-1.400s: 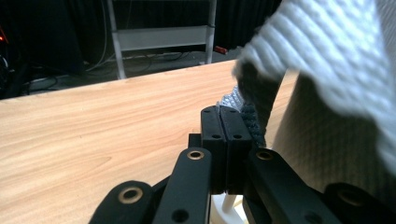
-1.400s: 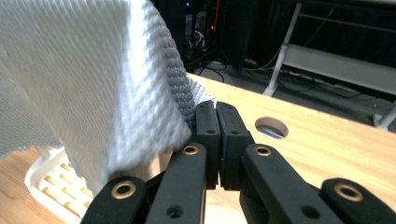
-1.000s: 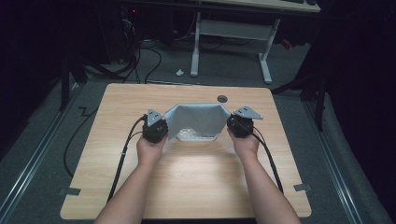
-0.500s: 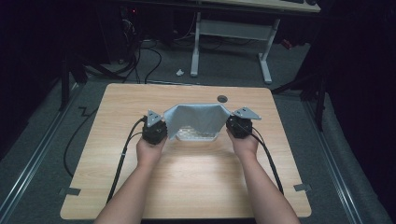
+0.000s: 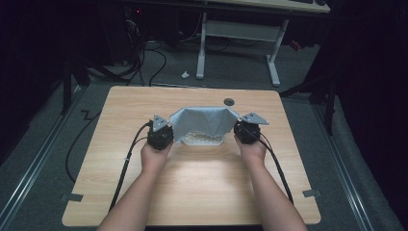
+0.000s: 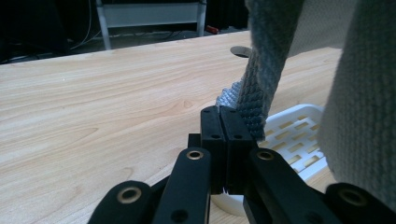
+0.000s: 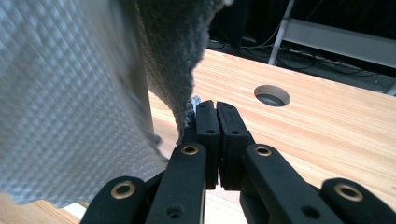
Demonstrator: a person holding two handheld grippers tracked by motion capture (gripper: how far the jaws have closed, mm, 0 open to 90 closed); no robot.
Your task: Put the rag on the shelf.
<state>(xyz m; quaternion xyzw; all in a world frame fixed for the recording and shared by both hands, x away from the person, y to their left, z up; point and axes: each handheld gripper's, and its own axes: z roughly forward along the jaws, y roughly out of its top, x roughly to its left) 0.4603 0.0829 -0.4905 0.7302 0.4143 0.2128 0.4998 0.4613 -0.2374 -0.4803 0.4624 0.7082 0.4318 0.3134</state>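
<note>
The table (image 5: 192, 183) of pale wood fills the middle of the high view, with a round hole (image 5: 229, 101) near its far edge; past it stand the white legs of a desk (image 5: 238, 45) on a dark floor with cables. That view alone shows the whole layout: a grey cloth (image 5: 202, 120) is stretched between the two grippers over a white tray (image 5: 204, 140) near the table's middle, and the tray's near rim peeks out under the cloth's lower edge. The person's forearms come in from the bottom, one hand on each gripper. The left gripper (image 5: 159, 134) holds the cloth's left corner and the right gripper (image 5: 247, 131) its right corner. The close views add what the high view cannot: in the left gripper view the jaws of the left gripper (image 6: 219, 116) are pressed together on the cloth's hem, the woven cloth (image 6: 266, 60) rises from them, and the tray's slotted floor (image 6: 294, 135) lies just beyond. In the right gripper view the right gripper (image 7: 211, 112) is likewise clamped on a cloth corner, the waffle-weave cloth (image 7: 60, 102) hangs at the left, and the hole (image 7: 272, 95) shows ahead.
</note>
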